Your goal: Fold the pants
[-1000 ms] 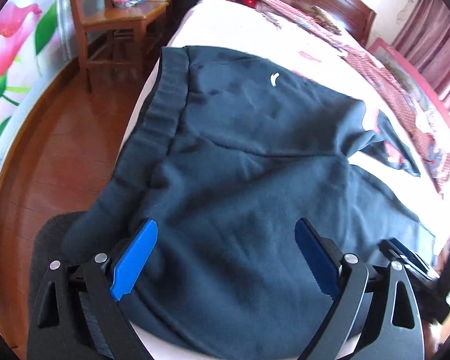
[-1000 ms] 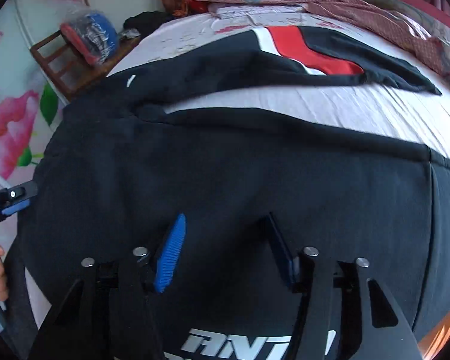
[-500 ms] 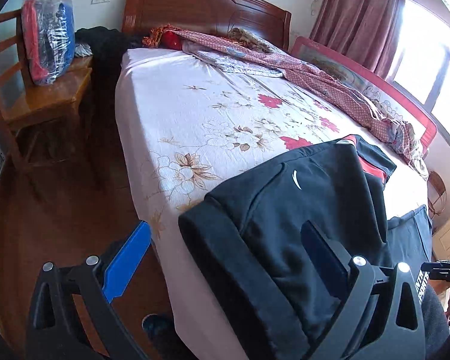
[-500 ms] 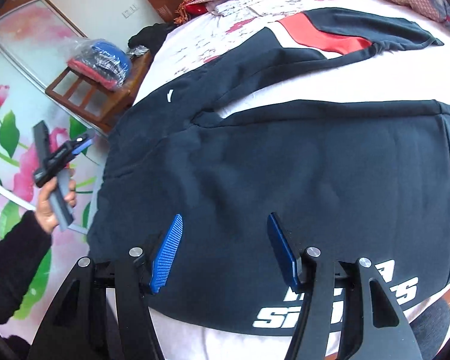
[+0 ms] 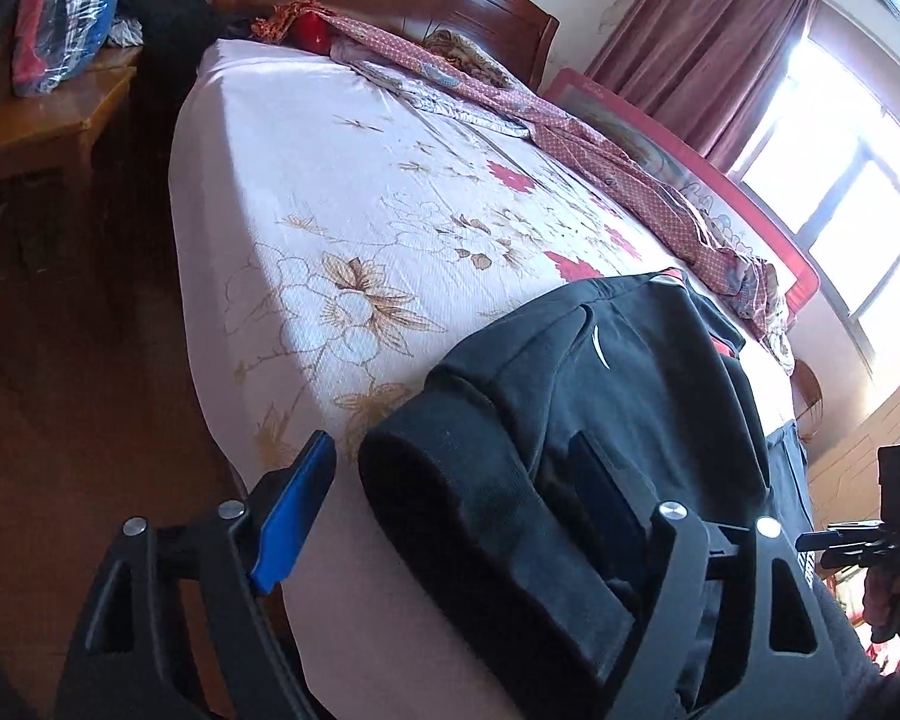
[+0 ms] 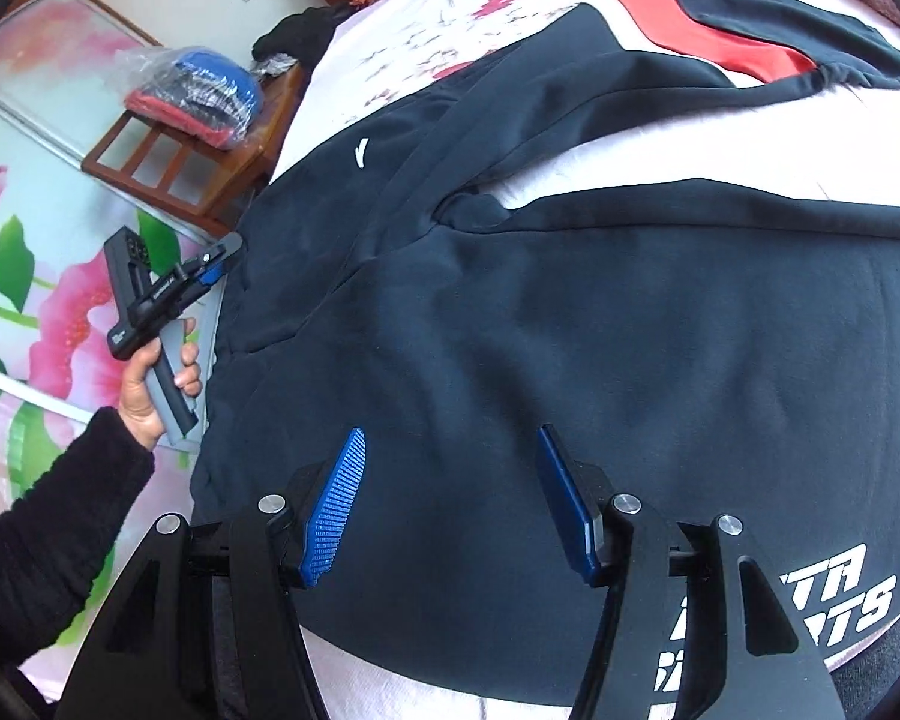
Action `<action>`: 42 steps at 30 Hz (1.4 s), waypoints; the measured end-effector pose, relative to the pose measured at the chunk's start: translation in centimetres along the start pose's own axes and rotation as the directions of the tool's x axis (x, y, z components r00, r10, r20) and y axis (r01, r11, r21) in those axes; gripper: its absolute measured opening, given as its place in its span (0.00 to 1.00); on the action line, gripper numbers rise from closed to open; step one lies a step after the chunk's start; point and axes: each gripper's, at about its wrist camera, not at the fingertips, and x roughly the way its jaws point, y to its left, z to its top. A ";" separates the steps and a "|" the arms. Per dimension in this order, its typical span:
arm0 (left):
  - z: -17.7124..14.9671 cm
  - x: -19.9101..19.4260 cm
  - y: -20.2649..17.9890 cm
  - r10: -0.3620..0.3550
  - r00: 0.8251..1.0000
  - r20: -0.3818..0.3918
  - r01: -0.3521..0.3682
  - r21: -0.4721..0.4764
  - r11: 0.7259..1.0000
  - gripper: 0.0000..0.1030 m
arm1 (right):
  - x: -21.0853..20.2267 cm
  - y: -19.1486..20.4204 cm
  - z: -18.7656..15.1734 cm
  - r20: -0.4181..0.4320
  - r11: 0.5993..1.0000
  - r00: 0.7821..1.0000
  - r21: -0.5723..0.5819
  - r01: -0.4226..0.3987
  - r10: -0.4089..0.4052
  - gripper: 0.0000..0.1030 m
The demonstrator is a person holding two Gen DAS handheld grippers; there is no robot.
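Left gripper (image 5: 450, 516) first: its jaws are closing, and the thick waistband (image 5: 486, 516) of the dark pants (image 6: 570, 330) sits between the 2 blue pads. The left pad stands clear of the cloth with the bed's edge showing in the gap; the right pad is half buried in dark folds, so whether it presses the fabric is hard to tell. In the right wrist view this gripper (image 6: 210, 261) shows small, at the waist end, held by a hand (image 6: 150, 384) in a black sleeve (image 6: 48, 540), its tips cut off by the fabric edge.

Right gripper (image 6: 450, 504) now: jaws about half open, hovering over a pant leg, gripping nothing; whether the tips touch the cloth cannot be told.

The pants lie flat on the flowered bed (image 5: 342, 192), waist at the bed's side edge by the left gripper, long axis running across the mattress. The 2 legs split apart: 1 runs under the right gripper, the other angles away with a red panel (image 6: 708, 30). White lettering (image 6: 810, 606) near the right gripper is partly hidden by its frame. A small white logo (image 6: 359, 151) marks the hip.
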 end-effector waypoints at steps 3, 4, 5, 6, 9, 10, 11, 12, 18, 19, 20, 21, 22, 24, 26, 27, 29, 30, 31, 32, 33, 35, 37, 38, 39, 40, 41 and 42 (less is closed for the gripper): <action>-0.3 -0.1 -0.1 -0.026 1.000 -0.012 0.026 0.003 1.000 0.59 | 0.5 -0.2 -0.2 -0.020 1.000 1.000 0.017 -0.004 0.005 0.57; -0.3 0.0 -0.1 -0.018 1.000 -0.022 0.018 0.012 1.000 0.57 | 0.6 -0.2 -0.2 -0.024 1.000 1.000 0.027 -0.006 0.007 0.57; -0.3 0.1 0.0 -0.011 1.000 -0.026 0.011 0.011 1.000 0.55 | 0.8 -0.1 -0.3 -0.026 1.000 1.000 0.029 -0.007 0.008 0.57; -0.3 0.1 0.1 -0.014 1.000 -0.025 0.014 0.003 1.000 0.52 | 0.9 0.0 -0.3 -0.030 1.000 0.999 0.025 -0.009 0.010 0.57; -0.1 -0.3 -0.2 0.011 1.000 -0.025 -0.011 0.004 1.000 0.36 | 0.9 0.4 -0.5 -0.040 1.000 0.999 0.010 -0.019 0.020 0.57; -0.1 -0.5 -0.6 0.018 1.000 -0.019 -0.018 0.021 1.000 0.31 | 0.9 0.2 -0.5 -0.041 1.000 0.999 0.009 -0.016 0.017 0.57; -0.1 -0.6 -1.5 0.049 0.999 -0.017 -0.048 0.051 0.998 0.22 | 1.0 0.1 -0.5 -0.041 1.000 0.999 0.010 -0.014 0.015 0.57; -0.1 -0.8 -1.9 0.062 0.998 -0.011 -0.061 0.060 0.996 0.12 | 1.0 0.0 -0.3 -0.044 1.000 0.999 0.013 -0.015 0.016 0.57; 0.1 -4.2 -5.9 0.163 0.979 0.125 -0.170 0.045 0.984 0.09 | -0.9 -3.4 5.1 0.009 0.994 1.000 0.103 0.025 -0.026 0.57; 0.3 -5.0 -6.9 0.159 0.975 0.154 -0.168 0.041 0.985 0.09 | -1.6 -4.5 7.2 0.037 0.991 0.999 0.131 0.026 -0.031 0.57; 0.4 -5.8 -7.9 0.164 0.970 0.178 -0.175 0.046 0.984 0.09 | -2.2 -5.7 9.4 0.069 0.986 0.997 0.163 0.030 -0.042 0.57; 0.4 -6.5 -8.9 0.174 0.964 0.203 -0.189 0.055 0.981 0.09 | -2.8 -6.9 11.7 0.100 0.979 0.993 0.198 0.048 -0.069 0.57; 0.4 -7.3 -9.9 0.170 0.958 0.231 -0.187 0.054 0.981 0.09 | -3.2 -8.0 14.2 0.124 0.972 0.989 0.230 0.047 -0.077 0.63; 0.2 -8.5 -10.9 0.163 0.950 0.265 -0.178 0.034 0.983 0.09 | -3.2 -10.5 18.9 0.149 0.946 0.986 0.324 0.026 -0.079 0.69; 0.1 -9.6 -11.3 0.146 0.945 0.293 -0.151 -0.006 0.989 0.08 | -2.0 -13.0 23.3 0.135 0.905 0.989 0.425 -0.003 -0.060 0.69; 0.0 -10.0 -11.3 0.136 0.944 0.300 -0.135 -0.026 0.991 0.08 | -1.4 -14.3 25.2 0.150 0.873 0.987 0.487 -0.022 -0.059 0.69; 0.0 -10.6 -11.7 0.131 0.941 0.313 -0.125 -0.039 0.991 0.08 | 0.2 -16.4 28.4 0.111 0.815 0.990 0.579 0.007 -0.087 0.69; -0.1 -10.7 -11.8 0.125 0.940 0.318 -0.118 -0.043 0.992 0.08 | 0.7 -17.4 29.6 0.122 0.780 0.987 0.626 0.005 -0.105 0.69; -0.1 -10.7 -11.9 0.117 0.940 0.319 -0.107 -0.048 0.993 0.08 | 1.5 -18.2 30.6 0.113 0.753 0.987 0.657 0.012 -0.114 0.69; -0.1 -10.8 -12.1 0.111 0.940 0.323 -0.101 -0.049 0.994 0.08 | 2.3 -18.8 31.5 0.090 0.733 0.988 0.679 0.030 -0.123 0.69; -0.1 -10.9 -12.3 0.110 0.939 0.325 -0.101 -0.045 0.994 0.08 | 2.9 -19.6 31.9 0.086 0.699 0.987 0.715 0.033 -0.136 0.69; -0.3 -11.2 -12.8 0.096 0.939 0.330 -0.089 -0.038 0.995 0.08 | 4.2 -20.8 32.9 0.088 0.664 0.989 0.747 0.015 -0.121 0.69; -0.4 -11.6 -13.3 0.092 0.938 0.334 -0.092 -0.015 0.996 0.08 | 5.0 -21.7 33.6 0.041 0.652 0.986 0.755 0.077 -0.163 0.69; -0.6 -11.9 -13.5 0.084 0.937 0.338 -0.087 -0.006 0.996 0.08 | 5.4 -21.9 33.7 0.037 0.663 0.985 0.744 0.083 -0.166 0.60; -0.7 -12.2 -13.7 0.077 0.936 0.343 -0.083 0.001 0.997 0.08 | 5.5 -21.9 33.9 0.032 0.676 0.982 0.730 0.104 -0.186 0.50; -0.8 -12.4 -13.9 0.078 0.935 0.345 -0.085 0.007 0.996 0.08 | 5.2 -21.9 33.8 0.051 0.698 0.982 0.710 0.093 -0.183 0.34; -0.9 -12.6 -14.0 0.089 0.934 0.345 -0.099 0.011 0.995 0.08 | 4.9 -21.6 33.9 0.072 0.723 0.982 0.686 0.077 -0.173 0.25; -1.1 -12.7 -14.0 0.094 0.934 0.345 -0.104 0.010 0.994 0.08 | 4.3 -21.5 33.6 0.096 0.742 0.982 0.668 0.058 -0.163 0.22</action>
